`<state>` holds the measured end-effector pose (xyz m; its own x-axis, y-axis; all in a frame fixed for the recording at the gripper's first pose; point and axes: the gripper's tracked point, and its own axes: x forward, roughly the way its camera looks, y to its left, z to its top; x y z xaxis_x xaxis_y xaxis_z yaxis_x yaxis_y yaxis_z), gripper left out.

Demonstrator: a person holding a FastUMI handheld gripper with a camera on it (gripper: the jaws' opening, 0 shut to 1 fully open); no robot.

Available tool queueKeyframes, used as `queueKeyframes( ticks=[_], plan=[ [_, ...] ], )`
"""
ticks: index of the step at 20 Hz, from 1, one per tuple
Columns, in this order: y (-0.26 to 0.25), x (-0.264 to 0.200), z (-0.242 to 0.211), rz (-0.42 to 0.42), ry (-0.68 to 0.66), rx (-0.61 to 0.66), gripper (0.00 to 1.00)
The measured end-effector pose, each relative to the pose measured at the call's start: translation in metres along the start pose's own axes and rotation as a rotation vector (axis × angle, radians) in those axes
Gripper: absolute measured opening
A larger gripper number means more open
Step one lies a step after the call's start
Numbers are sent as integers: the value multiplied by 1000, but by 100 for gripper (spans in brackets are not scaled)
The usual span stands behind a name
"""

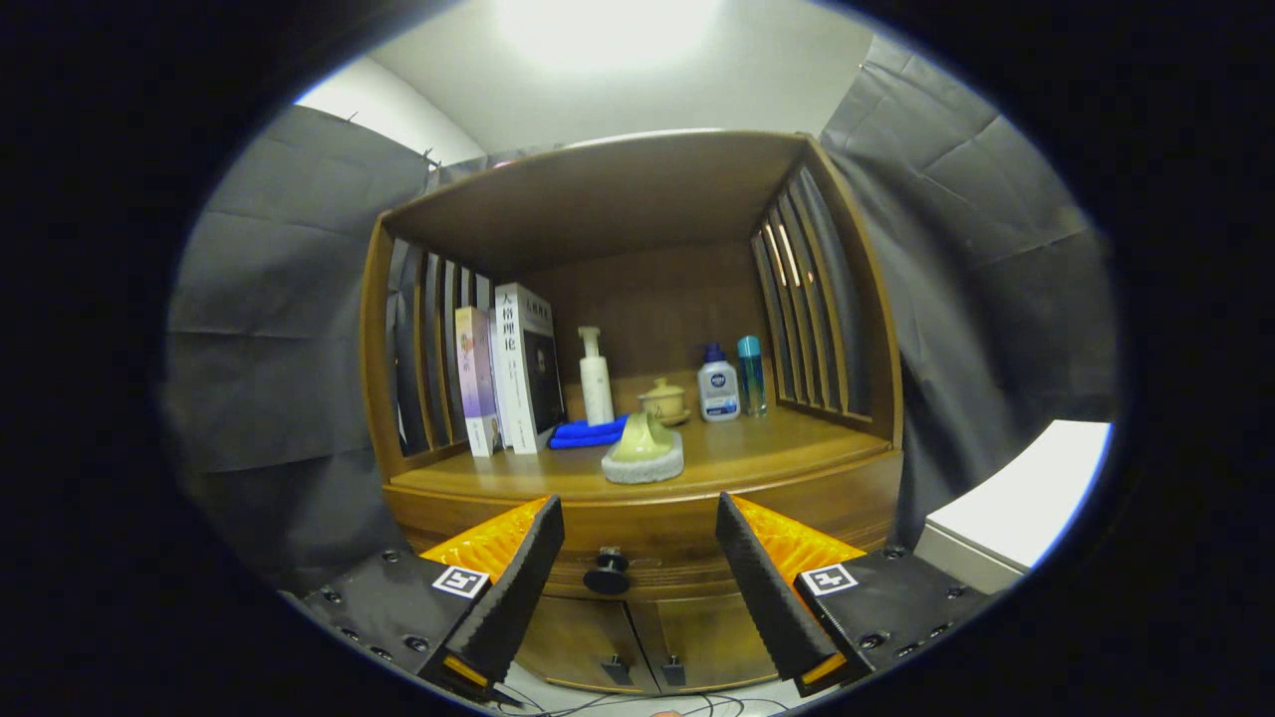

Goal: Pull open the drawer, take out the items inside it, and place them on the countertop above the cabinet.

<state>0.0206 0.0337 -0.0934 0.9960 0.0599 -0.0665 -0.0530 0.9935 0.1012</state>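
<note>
Gripper [637, 558]: fingers spread wide, holding nothing
Drawer [637, 543]: shut, its dark round knob [606, 573] between the fingers, just ahead
Cabinet doors [637, 637]: closed, below the drawer
Countertop [777, 448]: sponge [643, 453] near front edge; blue cloth [588, 432], books [508, 368], pump bottles [596, 376], small lidded pot [663, 400] behind

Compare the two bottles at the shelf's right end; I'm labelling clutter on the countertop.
The white squat bottle with a dark blue cap is wider and shorter; the slim teal bottle beside it is narrower, taller and see-through. Both stand upright, well beyond the open tongs, which frame the drawer knob.
</note>
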Motion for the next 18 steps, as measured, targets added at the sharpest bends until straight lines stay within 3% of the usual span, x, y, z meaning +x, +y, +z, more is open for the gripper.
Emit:
queueKeyframes(
  ticks=[10,18],
  plan=[
    [-2,-41,21,-5,-16,-25,98],
    [7,-44,24,16,-16,-58,98]
  ],
)
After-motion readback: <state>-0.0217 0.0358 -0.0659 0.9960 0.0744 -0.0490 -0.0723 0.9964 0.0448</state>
